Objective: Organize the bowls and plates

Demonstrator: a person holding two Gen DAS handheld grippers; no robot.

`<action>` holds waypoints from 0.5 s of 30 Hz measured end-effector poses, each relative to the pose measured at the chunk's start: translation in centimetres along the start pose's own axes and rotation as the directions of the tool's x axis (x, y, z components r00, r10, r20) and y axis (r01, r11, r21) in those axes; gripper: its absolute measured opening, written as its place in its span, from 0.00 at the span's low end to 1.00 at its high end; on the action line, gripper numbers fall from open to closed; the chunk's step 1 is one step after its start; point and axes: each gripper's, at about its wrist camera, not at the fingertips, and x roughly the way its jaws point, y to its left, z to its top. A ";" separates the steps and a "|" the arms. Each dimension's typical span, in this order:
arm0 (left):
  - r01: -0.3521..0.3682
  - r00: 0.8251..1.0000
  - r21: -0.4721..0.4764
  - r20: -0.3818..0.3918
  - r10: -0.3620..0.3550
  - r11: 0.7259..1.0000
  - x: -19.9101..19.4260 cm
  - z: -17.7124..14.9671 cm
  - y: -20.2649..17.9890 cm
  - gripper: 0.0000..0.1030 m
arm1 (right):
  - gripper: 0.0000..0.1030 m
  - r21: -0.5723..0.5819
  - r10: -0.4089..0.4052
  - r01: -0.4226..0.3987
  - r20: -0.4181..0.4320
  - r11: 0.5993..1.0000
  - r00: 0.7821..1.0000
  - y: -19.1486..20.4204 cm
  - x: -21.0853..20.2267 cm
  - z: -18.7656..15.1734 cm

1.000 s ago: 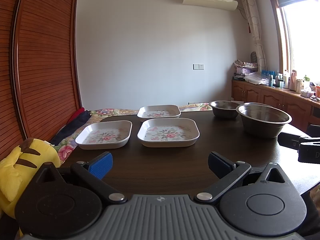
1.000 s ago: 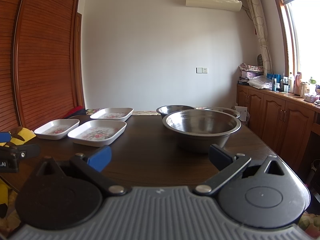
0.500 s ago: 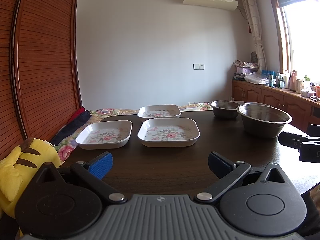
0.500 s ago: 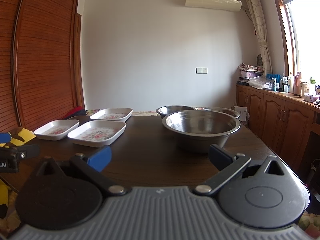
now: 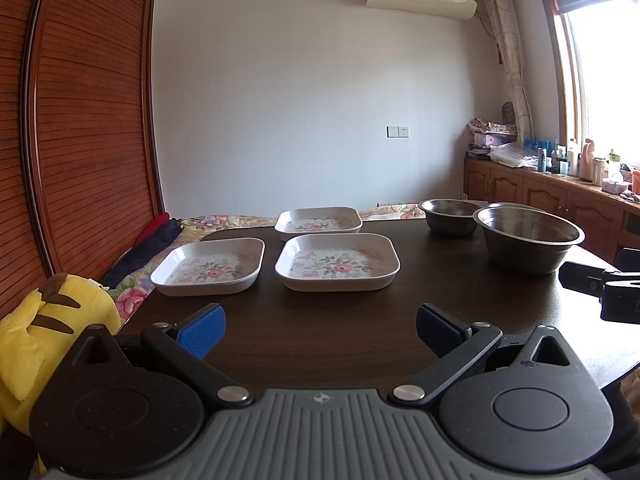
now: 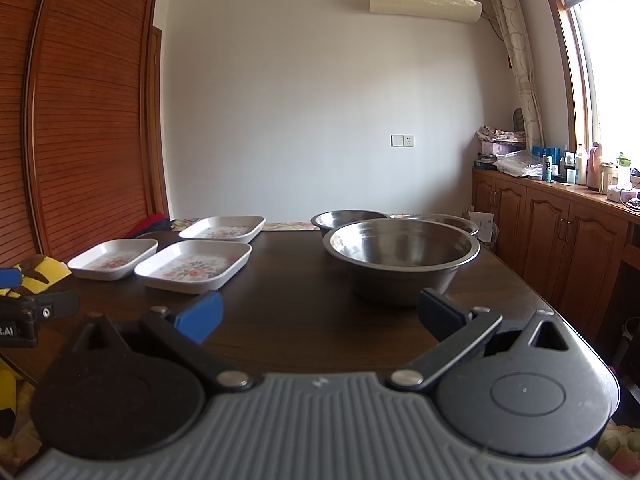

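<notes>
Nothing has moved in the last second: both the left claw (image 5: pixel 320 330) and right claw (image 6: pixel 318 316) still hover spread and empty. Three plates (image 5: pixel 337 262) sit left of the big bowl (image 6: pixel 401 257) on the counter (image 5: pixel 320 336), so sorting has not begun.

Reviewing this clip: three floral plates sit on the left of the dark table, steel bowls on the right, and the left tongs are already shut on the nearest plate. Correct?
Not quite. The left tongs are open and hold nothing; the left wrist view shows them short of the nearest plate. The rest stands: three floral plates on the left of the dark table, steel bowls on the right.
</notes>
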 end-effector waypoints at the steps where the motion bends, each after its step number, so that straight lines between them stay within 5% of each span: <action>1: 0.000 1.000 0.000 -0.001 0.000 1.000 0.0 0.0 0.0 1.00 | 1.00 0.000 0.000 0.000 0.000 1.000 1.000 0.0 0.0 0.0; 15: 0.003 1.000 0.001 -0.011 -0.003 1.000 0.4 -0.2 -0.1 1.00 | 1.00 0.005 -0.001 0.001 -0.005 1.000 1.000 -0.2 0.1 -0.2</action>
